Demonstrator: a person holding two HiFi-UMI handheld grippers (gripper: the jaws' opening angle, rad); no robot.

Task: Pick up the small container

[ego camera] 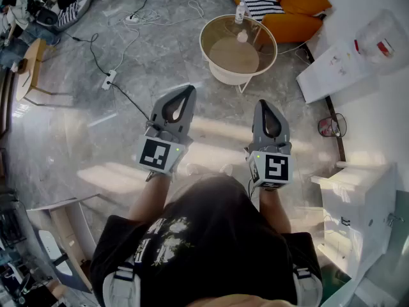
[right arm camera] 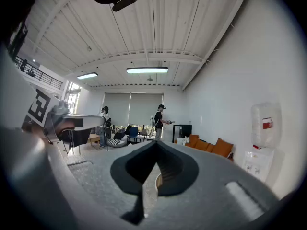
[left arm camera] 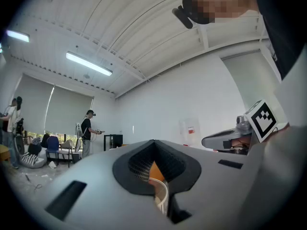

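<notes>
Both grippers are held out in front of me, and both are closed with nothing in them. In its own view the left gripper [left arm camera: 153, 142] has its jaw tips pressed together, leaving only the dark opening behind them. The right gripper [right arm camera: 154, 143] looks the same in its view. From the head view, the left gripper [ego camera: 190, 88] and right gripper [ego camera: 264, 103] sit side by side, pointing toward the round table [ego camera: 211, 61].

The table is ahead of both grippers and apart from them. It lies almost straight beyond the right one and a little to the right of the left one. Two small white things stand on it: a taller one [ego camera: 241, 11] at the far rim and a low round one [ego camera: 242, 36] nearer the middle. I cannot tell which of them is the small container. Neither gripper touches the table or either thing.

A strip of grey floor [ego camera: 211, 117] lies open between the jaw tips and the table's near rim. To the left, cables [ego camera: 96, 56] run to one power strip [ego camera: 109, 79]. The one orange sofa [ego camera: 300, 8] sits just behind the table. On the right are a white water dispenser [ego camera: 348, 56], one small wire basket [ego camera: 332, 125] and a white shelf unit [ego camera: 358, 197].

In all I count two grippers, one table and two small white things. The right gripper view also shows two people [right arm camera: 160, 119] far across the room.
</notes>
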